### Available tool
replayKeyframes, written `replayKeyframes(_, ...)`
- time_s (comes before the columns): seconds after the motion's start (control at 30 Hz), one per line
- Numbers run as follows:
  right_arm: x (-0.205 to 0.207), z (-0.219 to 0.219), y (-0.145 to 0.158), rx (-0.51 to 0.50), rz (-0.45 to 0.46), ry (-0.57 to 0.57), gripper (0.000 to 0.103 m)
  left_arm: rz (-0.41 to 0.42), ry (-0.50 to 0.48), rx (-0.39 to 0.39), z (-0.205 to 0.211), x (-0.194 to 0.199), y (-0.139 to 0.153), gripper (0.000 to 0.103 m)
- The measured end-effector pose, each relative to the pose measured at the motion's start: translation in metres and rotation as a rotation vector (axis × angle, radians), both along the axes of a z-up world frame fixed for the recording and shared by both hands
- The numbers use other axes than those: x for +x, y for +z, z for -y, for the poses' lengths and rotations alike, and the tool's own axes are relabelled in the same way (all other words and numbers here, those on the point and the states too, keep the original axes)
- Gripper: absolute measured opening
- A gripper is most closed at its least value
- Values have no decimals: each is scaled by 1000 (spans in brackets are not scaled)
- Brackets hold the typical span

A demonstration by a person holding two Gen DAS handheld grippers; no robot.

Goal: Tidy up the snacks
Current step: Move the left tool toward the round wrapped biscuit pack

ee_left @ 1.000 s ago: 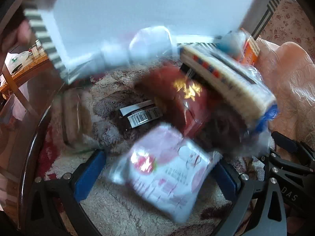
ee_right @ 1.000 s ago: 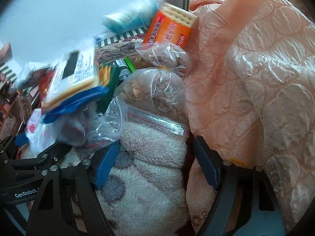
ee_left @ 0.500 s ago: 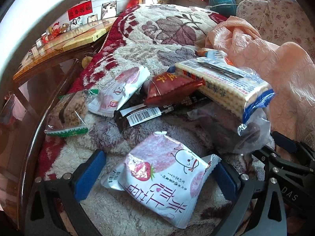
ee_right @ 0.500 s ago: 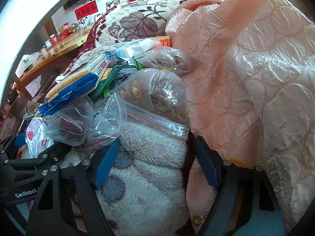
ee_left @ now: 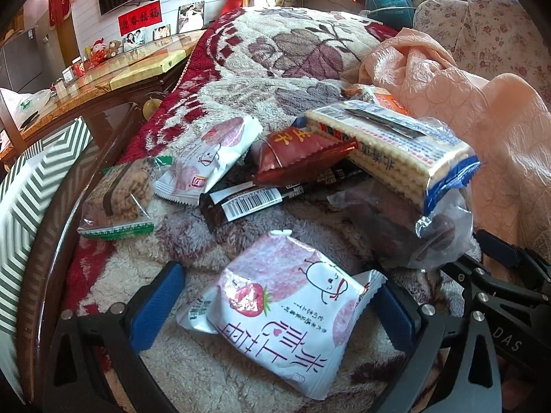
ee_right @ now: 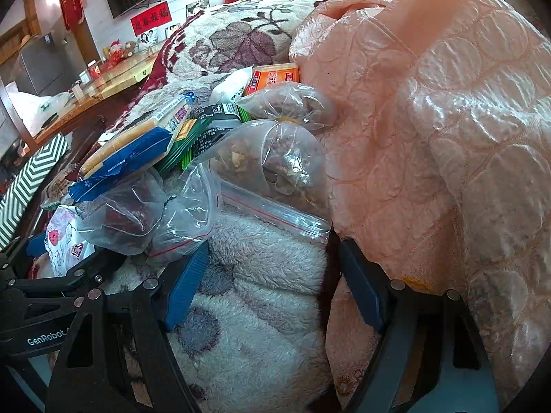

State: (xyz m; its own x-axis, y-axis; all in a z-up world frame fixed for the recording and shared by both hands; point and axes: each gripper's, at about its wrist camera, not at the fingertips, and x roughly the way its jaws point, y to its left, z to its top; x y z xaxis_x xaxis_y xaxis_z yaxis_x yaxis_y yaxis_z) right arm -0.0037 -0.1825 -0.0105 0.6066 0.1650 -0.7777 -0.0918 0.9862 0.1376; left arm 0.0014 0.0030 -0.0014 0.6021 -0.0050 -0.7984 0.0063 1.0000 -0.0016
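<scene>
Between the spread fingers of the left gripper (ee_left: 275, 306), a pink strawberry snack packet (ee_left: 279, 313) lies on the fleece blanket (ee_left: 220, 378), its right corner just beside the right pad; at 1 o'clock a cracker pack (ee_left: 396, 148) overlaps a red pouch (ee_left: 296, 158); the right gripper (ee_right: 272, 289) gapes empty, a zip bag of nuts (ee_right: 272, 168) at 12 o'clock, beside the peach quilt (ee_right: 447, 120).

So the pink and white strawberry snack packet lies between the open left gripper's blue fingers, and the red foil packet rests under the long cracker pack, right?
Not quite: the left wrist view shows the red foil packet resting beside the long cracker pack, its tip touching it, not under it. The pink and white strawberry snack packet does lie between the open left gripper.
</scene>
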Motion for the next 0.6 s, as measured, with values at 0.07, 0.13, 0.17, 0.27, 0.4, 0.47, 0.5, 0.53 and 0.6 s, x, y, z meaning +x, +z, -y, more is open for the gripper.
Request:
replayKeyframes(0.07, 0, 0, 0, -1, 0, 0, 79, 0, 0, 0, 0, 0, 0, 103)
replayKeyframes(0.13, 0, 0, 0, 0, 0, 0, 79, 0, 0, 0, 0, 0, 0, 103)
replayKeyframes(0.17, 0, 0, 0, -1, 0, 0, 79, 0, 0, 0, 0, 0, 0, 103)
replayKeyframes(0.27, 0, -1, 0, 1, 0, 0, 79, 0, 0, 0, 0, 0, 0, 103)
replayKeyframes(0.4, 0, -1, 0, 5, 0, 0, 79, 0, 0, 0, 0, 0, 0, 103)
replayKeyframes(0.47, 0, -1, 0, 4, 0, 0, 79, 1, 0, -1, 0, 0, 0, 103)
replayKeyframes(0.5, 0, -1, 0, 4, 0, 0, 79, 0, 0, -1, 0, 0, 0, 103)
replayKeyframes(0.53, 0, -1, 0, 4, 0, 0, 79, 0, 0, -1, 0, 0, 0, 103)
replayKeyframes(0.6, 0, 0, 0, 3, 0, -1, 79, 0, 0, 0, 0, 0, 0, 103)
